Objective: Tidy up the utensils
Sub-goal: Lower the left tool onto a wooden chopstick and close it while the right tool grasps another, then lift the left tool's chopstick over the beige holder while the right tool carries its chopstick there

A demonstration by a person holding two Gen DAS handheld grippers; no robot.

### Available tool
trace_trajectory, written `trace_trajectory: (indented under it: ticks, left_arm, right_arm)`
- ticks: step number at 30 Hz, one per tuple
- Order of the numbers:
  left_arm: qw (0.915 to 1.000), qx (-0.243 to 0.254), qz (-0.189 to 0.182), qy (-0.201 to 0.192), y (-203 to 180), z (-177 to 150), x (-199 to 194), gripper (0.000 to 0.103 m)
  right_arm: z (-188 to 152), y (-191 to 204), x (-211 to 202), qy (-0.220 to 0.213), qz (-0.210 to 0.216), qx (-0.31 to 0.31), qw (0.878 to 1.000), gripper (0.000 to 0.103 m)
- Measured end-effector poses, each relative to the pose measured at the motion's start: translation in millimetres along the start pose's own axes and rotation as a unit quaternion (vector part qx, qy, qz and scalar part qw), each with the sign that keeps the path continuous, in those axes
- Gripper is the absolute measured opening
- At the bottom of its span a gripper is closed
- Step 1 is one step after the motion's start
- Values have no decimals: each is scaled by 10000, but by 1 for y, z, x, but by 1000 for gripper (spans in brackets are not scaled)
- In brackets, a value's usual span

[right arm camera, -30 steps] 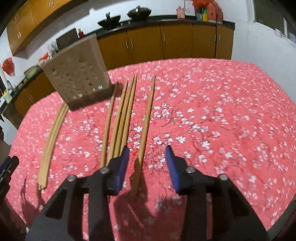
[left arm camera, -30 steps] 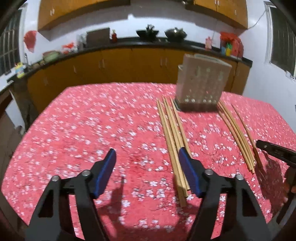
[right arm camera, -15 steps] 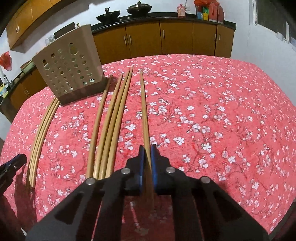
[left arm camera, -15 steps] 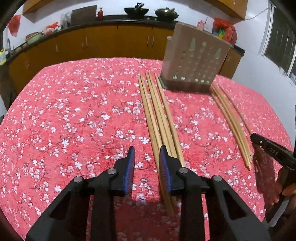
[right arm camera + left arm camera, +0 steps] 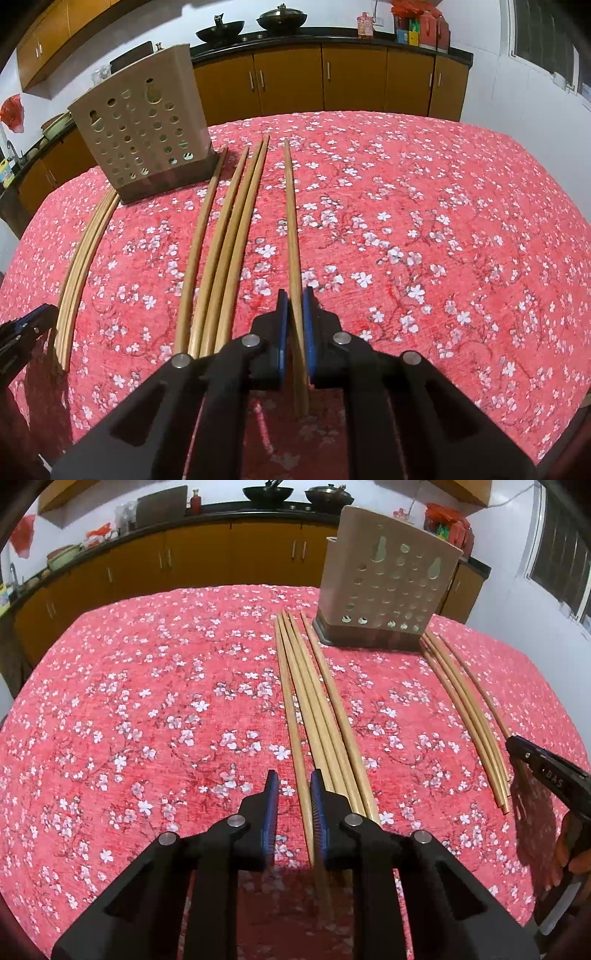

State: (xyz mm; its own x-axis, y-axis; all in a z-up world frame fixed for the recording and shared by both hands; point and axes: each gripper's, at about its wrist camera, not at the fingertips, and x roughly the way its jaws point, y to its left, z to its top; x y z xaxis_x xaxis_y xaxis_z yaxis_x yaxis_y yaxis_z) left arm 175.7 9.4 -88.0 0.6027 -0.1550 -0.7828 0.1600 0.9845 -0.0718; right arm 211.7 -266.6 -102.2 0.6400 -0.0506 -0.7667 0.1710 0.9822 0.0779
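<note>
The left hand-held gripper (image 5: 293, 794) has just been narrowing its jaws around the leftmost chopstick (image 5: 291, 716) of a group of five; the right pad lies against the stick, while a sliver of cloth shows between it and the left pad. That stick runs toward 12 o'clock across the tabletop (image 5: 129, 701), and its four neighbours (image 5: 325, 716) lie just beside it at 1 o'clock. The right hand-held gripper (image 5: 293, 306) is clamped on a single chopstick (image 5: 291, 221), both blue pads pressing its sides. Four more chopsticks (image 5: 221, 240) lie at its 10 o'clock, apart from it. The perforated holder (image 5: 142, 129) stands upright at the far ends of the sticks, at 11 o'clock in the right wrist view.
</note>
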Motion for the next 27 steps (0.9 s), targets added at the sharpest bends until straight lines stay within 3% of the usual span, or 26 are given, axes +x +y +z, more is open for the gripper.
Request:
trace_trajectory:
  ticks: [4,13,21,27]
  left_arm:
    - [9999,80,121,-7,-1,2,3,9]
    - [9986,-92,512,-11,32,37,28,8]
    - [9989,-404,162,-182,59,43,31,8]
    - [9988,-458,38,-190,61,30,20,8]
  right_arm:
    - [1,1,0,-10,-35,-125,9999,10]
    - [28,-14,20,38,19,84,10000,8]
    - [39,-20,29,-44,102,177,9998,8]
    - [26,-20,19,-41,100,80,9999,9]
